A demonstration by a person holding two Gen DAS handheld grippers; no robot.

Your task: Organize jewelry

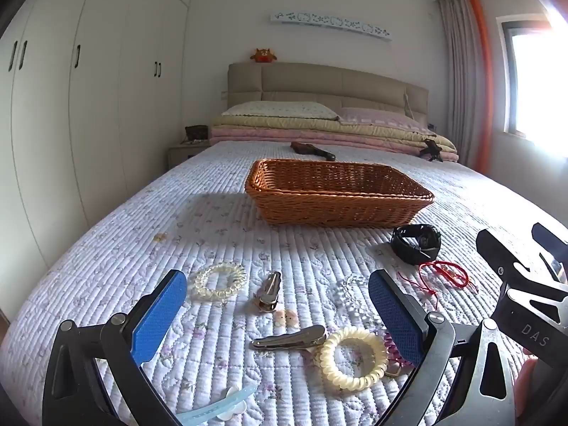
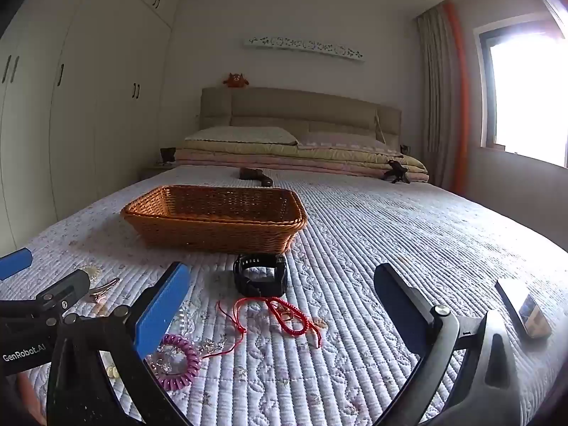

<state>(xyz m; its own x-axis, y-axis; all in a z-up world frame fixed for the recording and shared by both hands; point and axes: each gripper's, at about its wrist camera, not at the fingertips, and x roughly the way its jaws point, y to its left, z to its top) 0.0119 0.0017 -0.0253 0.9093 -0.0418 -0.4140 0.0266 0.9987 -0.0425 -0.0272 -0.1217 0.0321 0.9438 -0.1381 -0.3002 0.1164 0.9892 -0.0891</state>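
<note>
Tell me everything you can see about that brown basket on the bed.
The wicker basket is a shallow rectangular tray woven from glossy orange-brown strands, with a thicker braided rim and sides that slope inward toward the base. It sits flat and upright on the quilted bedspread, about mid-bed, beyond the scattered jewelry. What shows of its inside looks empty. Nothing touches it except the bedspread; the black watch lies just in front of its near corner, apart from it.

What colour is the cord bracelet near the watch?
Red; the cord bracelet shows best in the right wrist view, just before the watch.
</note>
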